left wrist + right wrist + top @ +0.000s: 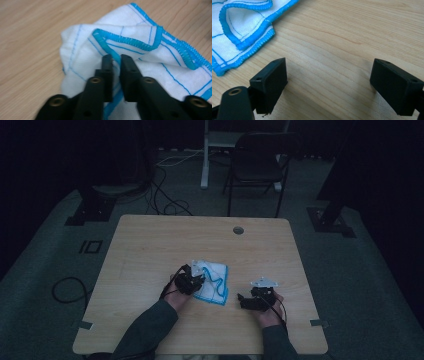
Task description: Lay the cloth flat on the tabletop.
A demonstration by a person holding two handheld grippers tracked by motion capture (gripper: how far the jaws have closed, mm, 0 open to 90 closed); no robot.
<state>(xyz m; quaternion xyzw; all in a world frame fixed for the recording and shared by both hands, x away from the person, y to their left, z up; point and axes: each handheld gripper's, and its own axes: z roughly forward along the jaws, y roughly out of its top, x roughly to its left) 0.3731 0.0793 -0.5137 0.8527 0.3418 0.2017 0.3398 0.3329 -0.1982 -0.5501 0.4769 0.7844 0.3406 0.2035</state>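
The left tool (116, 58) is clenched on a fold of the white woven cloth with bright blue stitched edging (140, 47), and the bite looks thin, taking just a pinch of one layer near the hem, so I'd judge a lift could let the fabric slide out or drag the bundle crooked. That cloth lies crumpled near the middle of the pale wooden table (150, 240), at about eleven o'clock from the right tool (328, 80). The right tool's jaws are spread wide and empty, hovering low over bare wood, while the left forearm angles in from six o'clock, its tool tipped down into the cloth.
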